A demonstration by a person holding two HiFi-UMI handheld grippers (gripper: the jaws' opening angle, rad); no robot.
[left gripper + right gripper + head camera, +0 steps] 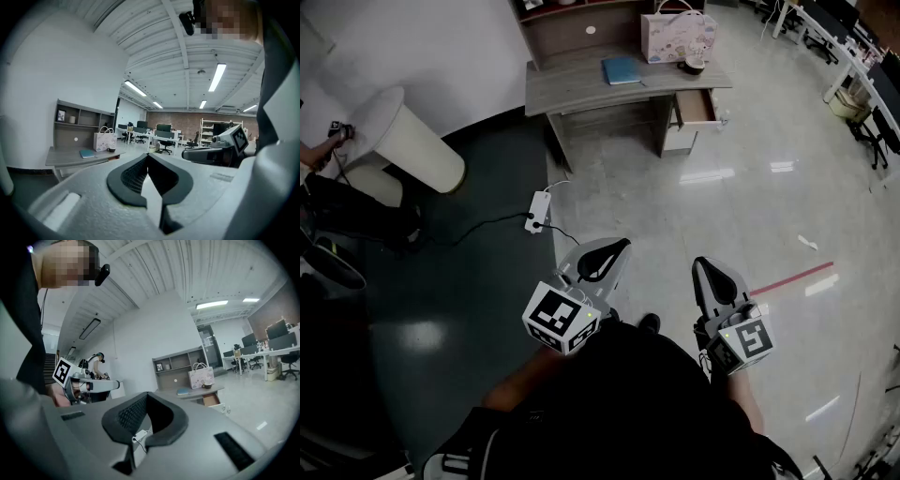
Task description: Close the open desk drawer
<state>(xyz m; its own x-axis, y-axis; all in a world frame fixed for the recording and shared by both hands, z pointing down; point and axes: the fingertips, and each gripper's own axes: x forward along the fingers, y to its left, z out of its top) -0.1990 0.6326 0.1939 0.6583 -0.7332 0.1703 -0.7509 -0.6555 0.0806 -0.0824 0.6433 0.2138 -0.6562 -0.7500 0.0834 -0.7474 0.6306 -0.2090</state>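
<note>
The open drawer (696,106) juts from the surface (581,82) at 1 o'clock, well apart from the left hand-held gripper (624,245) and right hand-held gripper (701,263), both pressed together and empty. It looks rigid and free-sliding, so a flat push on its front panel should serve.

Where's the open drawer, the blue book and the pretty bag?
open drawer (696,106), head view, on its brown inside.
blue book (622,69), head view, middle of its cover.
patterned bag (678,39), head view, on its front side.
</note>
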